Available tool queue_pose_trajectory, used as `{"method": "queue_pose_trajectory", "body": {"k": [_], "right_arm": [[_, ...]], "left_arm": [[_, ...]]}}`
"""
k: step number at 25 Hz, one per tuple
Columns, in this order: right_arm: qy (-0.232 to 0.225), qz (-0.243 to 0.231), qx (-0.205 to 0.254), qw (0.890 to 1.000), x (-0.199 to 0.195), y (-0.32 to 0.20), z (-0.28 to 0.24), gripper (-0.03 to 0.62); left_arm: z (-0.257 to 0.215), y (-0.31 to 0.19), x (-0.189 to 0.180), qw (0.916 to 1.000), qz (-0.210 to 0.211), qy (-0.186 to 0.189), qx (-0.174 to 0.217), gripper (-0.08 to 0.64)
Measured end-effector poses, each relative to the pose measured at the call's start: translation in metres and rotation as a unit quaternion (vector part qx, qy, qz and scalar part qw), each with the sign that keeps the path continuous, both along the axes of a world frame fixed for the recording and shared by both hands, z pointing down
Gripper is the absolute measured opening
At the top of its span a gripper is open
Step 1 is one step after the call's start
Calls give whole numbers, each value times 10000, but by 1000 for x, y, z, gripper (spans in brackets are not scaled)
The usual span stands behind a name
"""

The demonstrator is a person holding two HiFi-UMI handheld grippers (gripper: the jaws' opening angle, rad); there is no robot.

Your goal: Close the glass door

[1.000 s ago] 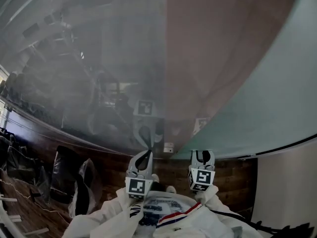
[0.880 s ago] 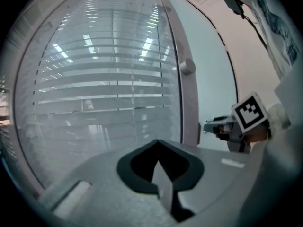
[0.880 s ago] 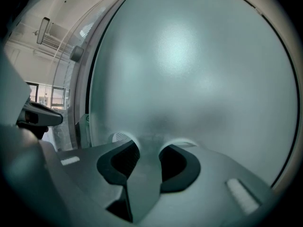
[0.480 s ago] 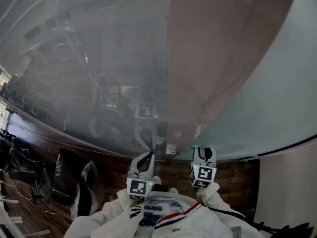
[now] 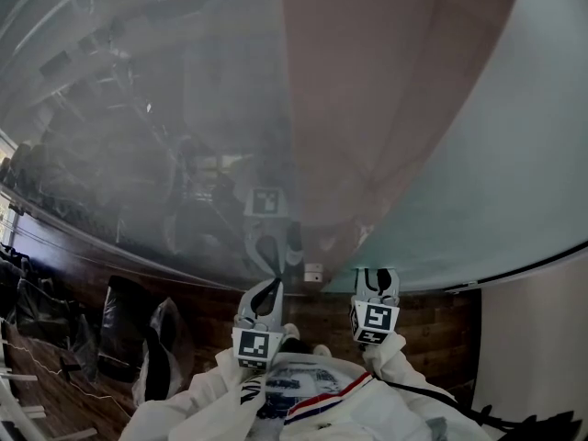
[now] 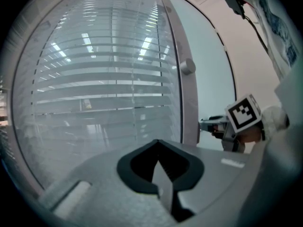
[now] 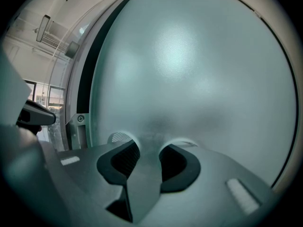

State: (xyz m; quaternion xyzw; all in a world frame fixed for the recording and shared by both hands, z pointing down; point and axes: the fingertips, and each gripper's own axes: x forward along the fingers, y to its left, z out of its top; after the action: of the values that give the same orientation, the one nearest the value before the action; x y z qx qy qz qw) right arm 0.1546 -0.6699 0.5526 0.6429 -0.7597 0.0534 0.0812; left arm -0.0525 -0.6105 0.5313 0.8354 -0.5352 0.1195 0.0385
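Note:
The frosted glass door (image 5: 478,154) fills the right of the head view, beside a pinkish panel (image 5: 367,108) and clear glass (image 5: 138,136) with blinds behind it. My right gripper (image 5: 376,279) points at the foot of the frosted pane; its jaws stand open with nothing between them. In the right gripper view the tips (image 7: 147,145) sit right at the frosted pane (image 7: 199,70), whose dark edge runs on the left. My left gripper (image 5: 273,285) is shut and empty, aimed at the clear glass (image 6: 94,79). Its own view shows the tips (image 6: 158,143) meeting, and the right gripper (image 6: 208,124) by the frame strip (image 6: 187,103).
A round knob (image 6: 187,66) sits on the frame strip. A small metal fitting (image 5: 313,272) is at the glass foot between the grippers. Wooden floor (image 5: 432,324) lies below, with dark bags (image 5: 124,324) at left and a white wall (image 5: 533,338) at right.
In the head view the seam between clear glass and pinkish panel stands a little further left. Both grippers stay almost where they were.

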Motion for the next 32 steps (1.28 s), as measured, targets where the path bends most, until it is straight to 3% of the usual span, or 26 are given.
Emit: {"method": "queue_pose_trajectory", "body": {"k": [13,23,32], "right_arm": [[13,-95,-35,9999,1,-6,0,124],[-156,-211,-95,9996,-5,-17,4,127],[-171,-553,-162,9982,-2,21,1,122]], "left_arm": [[-5,21,4,9997,-228,-100,80,3],[-10,53,32,9994,-269,-161,110,3],[-9,91,47,9988,-439,-224,37,2]]}}
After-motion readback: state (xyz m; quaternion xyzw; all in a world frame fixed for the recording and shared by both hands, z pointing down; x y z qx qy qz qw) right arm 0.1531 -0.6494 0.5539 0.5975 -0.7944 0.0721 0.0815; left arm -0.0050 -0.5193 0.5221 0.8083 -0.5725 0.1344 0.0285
